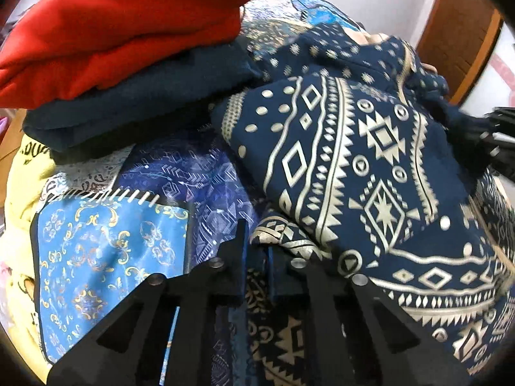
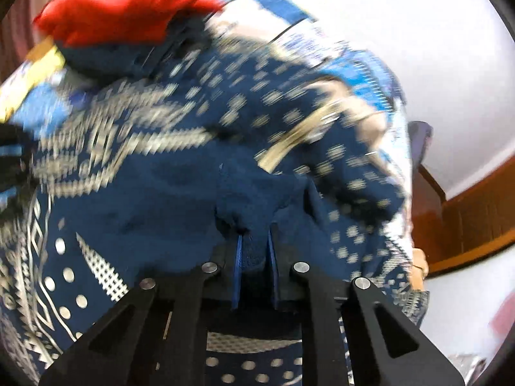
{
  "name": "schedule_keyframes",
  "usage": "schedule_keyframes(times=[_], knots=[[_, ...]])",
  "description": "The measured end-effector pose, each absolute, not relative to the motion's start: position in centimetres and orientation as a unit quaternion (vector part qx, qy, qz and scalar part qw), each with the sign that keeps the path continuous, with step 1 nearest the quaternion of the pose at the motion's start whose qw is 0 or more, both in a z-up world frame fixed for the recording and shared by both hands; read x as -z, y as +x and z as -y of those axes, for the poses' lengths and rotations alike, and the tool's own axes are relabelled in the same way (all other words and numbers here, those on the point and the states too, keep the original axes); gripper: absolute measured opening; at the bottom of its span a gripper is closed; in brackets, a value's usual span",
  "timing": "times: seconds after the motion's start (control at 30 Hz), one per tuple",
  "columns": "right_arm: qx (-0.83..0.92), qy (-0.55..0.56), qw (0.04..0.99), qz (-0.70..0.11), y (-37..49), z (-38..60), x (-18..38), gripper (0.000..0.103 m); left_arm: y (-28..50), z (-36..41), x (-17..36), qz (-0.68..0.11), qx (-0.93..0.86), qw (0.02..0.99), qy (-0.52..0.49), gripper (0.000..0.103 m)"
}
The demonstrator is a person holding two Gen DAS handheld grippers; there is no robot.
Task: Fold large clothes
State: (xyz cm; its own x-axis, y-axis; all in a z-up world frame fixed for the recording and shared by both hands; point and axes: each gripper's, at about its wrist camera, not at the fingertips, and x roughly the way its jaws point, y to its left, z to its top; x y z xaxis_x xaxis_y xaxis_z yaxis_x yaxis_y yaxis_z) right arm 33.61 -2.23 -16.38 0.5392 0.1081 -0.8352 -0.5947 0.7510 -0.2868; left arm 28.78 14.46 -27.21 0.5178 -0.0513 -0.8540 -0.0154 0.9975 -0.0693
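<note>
we see a navy garment printed with cream geometric shapes (image 1: 370, 173) heaped on a patchwork bedspread in blues (image 1: 106, 251). it fills the right and middle of the left wrist view and nearly all of the right wrist view (image 2: 135, 199), where much of the picture is blurred.

our left gripper (image 1: 257, 257) points down into the place where the garment's lower edge meets the bedspread. its two fingers stand almost together, with only a thin slot between them. printed cloth lies at the tips, but we cannot tell whether a fold is truly pinched there or whether it is garment or bedspread.

our right gripper (image 2: 256, 244) has its fingers drawn close, and a bunched fold of the plain navy part of the garment sits between the blue pads (image 2: 238, 257), pressed by them. the cloth puckers just above the tips.

behind the garment, at the upper left of the left wrist view, a folded red cloth (image 1: 128, 25) lies on top of a folded dark blue cloth (image 1: 135, 103), the two touching. a pale yellow cloth (image 1: 22, 199) shows at the far left edge. a white wall (image 1: 354, 0) and a brown wooden door frame (image 1: 457, 32) stand beyond.
</note>
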Motion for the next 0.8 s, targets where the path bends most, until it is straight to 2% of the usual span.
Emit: schedule_keyframes(times=[0.23, 0.4, 0.8], knots=[[-0.145, -0.182, 0.903, -0.362, 35.6, 9.2, 8.6, 0.01, 26.5, -17.2, 23.7, -0.432, -0.028, 0.897, -0.089, 0.005], [-0.111, -0.113, 0.925, -0.346, 35.3, 14.5, 6.3, 0.01, 24.8, -18.6, 22.5, -0.416, -0.047, 0.901, -0.118, 0.005], [-0.122, -0.001, 0.869, -0.48, 35.8, 19.9, 15.0, 0.01, 24.9, -18.2, 25.5, -0.461, -0.081, 0.874, -0.129, 0.007]])
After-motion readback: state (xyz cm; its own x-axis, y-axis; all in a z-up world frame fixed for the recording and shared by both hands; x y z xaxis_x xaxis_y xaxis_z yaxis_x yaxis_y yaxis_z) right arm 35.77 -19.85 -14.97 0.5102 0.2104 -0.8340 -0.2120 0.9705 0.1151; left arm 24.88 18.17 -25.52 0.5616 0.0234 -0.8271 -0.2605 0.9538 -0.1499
